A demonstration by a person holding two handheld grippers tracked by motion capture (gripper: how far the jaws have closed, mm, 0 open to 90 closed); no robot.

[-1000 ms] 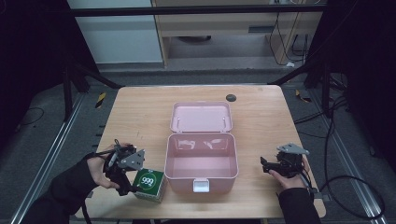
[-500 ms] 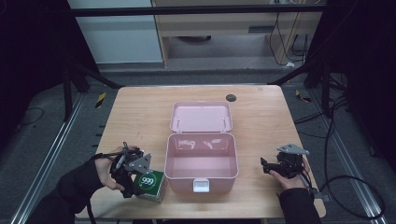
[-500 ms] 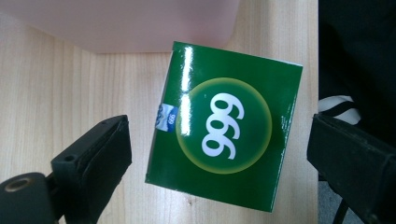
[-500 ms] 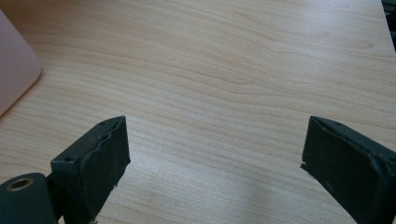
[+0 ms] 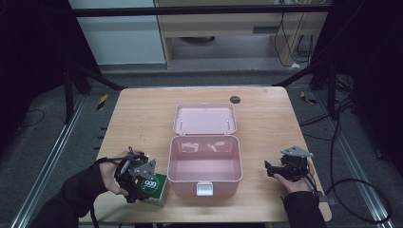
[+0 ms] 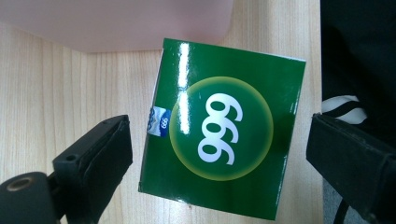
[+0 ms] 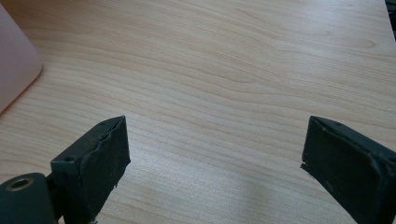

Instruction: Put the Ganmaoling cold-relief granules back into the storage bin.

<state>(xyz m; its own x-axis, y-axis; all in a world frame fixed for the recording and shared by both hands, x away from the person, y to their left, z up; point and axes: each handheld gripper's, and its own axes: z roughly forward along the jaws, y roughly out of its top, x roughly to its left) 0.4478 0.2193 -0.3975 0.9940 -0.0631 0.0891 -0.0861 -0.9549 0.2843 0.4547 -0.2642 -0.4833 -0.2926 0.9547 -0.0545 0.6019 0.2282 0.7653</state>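
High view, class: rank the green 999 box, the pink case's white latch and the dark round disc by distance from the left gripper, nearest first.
1. Green 999 box, directly under the left gripper, near left corner.
2. White latch, front middle of the case.
3. Dark round disc, far edge of the table.

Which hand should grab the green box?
Left. The left gripper hangs open right over the green box, jaws either side. The right gripper sits beyond the pink case.
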